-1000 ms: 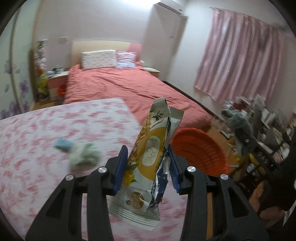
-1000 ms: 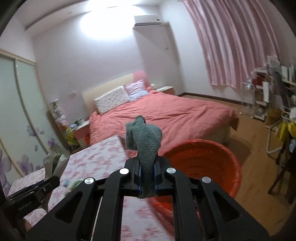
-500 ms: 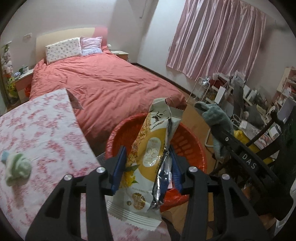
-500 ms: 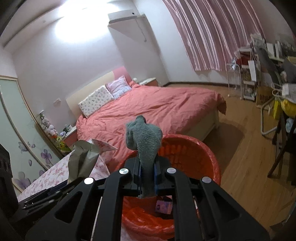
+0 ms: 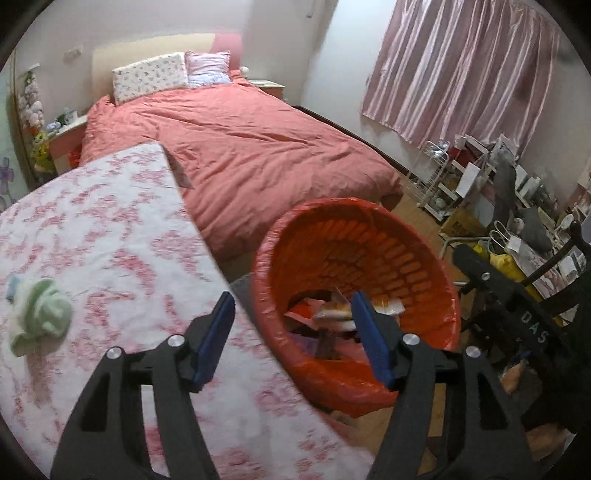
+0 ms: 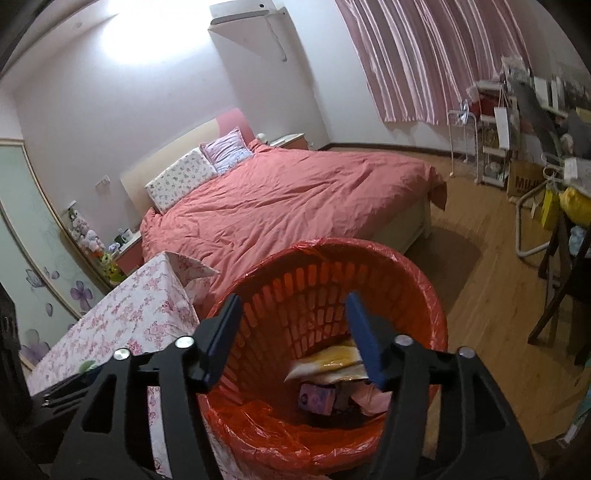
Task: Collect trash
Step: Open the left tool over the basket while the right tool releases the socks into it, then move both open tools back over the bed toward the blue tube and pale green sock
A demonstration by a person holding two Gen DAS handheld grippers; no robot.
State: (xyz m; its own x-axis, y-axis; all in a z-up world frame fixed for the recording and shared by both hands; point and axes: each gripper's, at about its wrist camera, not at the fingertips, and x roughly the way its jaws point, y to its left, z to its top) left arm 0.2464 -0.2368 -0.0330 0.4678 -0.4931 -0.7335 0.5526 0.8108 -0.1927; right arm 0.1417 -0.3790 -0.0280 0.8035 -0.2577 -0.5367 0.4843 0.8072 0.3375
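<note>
My left gripper (image 5: pixel 291 334) & right gripper (image 6: pixel 291 338) hang over the orange bin (image 5: pixel 436 266), jaws opening, nothing btwn them. Wrappers (image 6: pixel 328 363) lie in the bin's bottom. Green wad (image 5: pixel 40 319) sits on the floral surface (image 5: pixel 110 229), far left.

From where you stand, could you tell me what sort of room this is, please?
It looks like a home bedroom: a bed with a pink-red duvet and two pillows, pink curtains over the window, and a wall air conditioner. A cloth-covered table and an orange bin stand near the bed's foot.
</note>
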